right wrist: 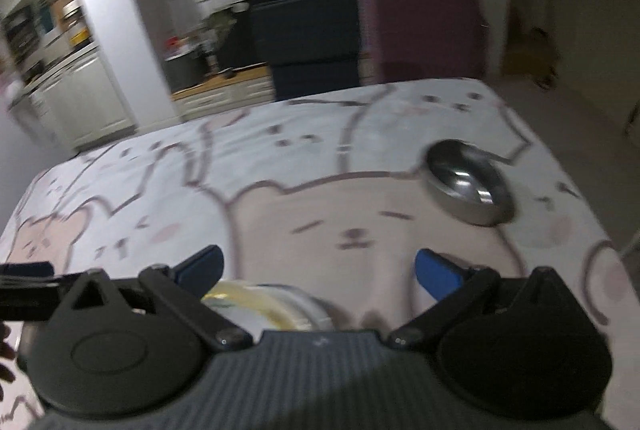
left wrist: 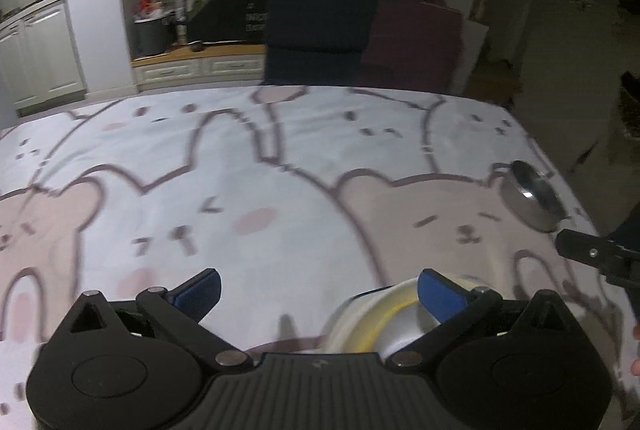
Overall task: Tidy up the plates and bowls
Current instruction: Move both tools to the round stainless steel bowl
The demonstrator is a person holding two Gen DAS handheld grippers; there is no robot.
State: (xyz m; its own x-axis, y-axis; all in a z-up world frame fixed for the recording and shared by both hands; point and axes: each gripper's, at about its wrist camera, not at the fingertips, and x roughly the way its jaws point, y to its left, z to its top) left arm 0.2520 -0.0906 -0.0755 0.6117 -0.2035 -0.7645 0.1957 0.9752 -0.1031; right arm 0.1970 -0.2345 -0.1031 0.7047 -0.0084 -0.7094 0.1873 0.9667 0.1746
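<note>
A white bowl with a yellow inner band (left wrist: 372,322) sits on the table close under my left gripper (left wrist: 320,290), by its right blue finger; the left gripper is open and empty. The same bowl (right wrist: 280,310) shows under my right gripper (right wrist: 320,270), near its left finger; that gripper is open and empty too. A steel bowl (left wrist: 532,196) stands at the table's right side, ahead of both grippers, and shows larger in the right wrist view (right wrist: 468,186).
The table wears a bear-and-rabbit print cloth (left wrist: 280,170). Dark blue (left wrist: 316,34) and maroon chairs (left wrist: 412,42) stand behind its far edge. The right gripper's body (left wrist: 592,254) shows at the right of the left wrist view. Kitchen cabinets (left wrist: 44,50) stand far left.
</note>
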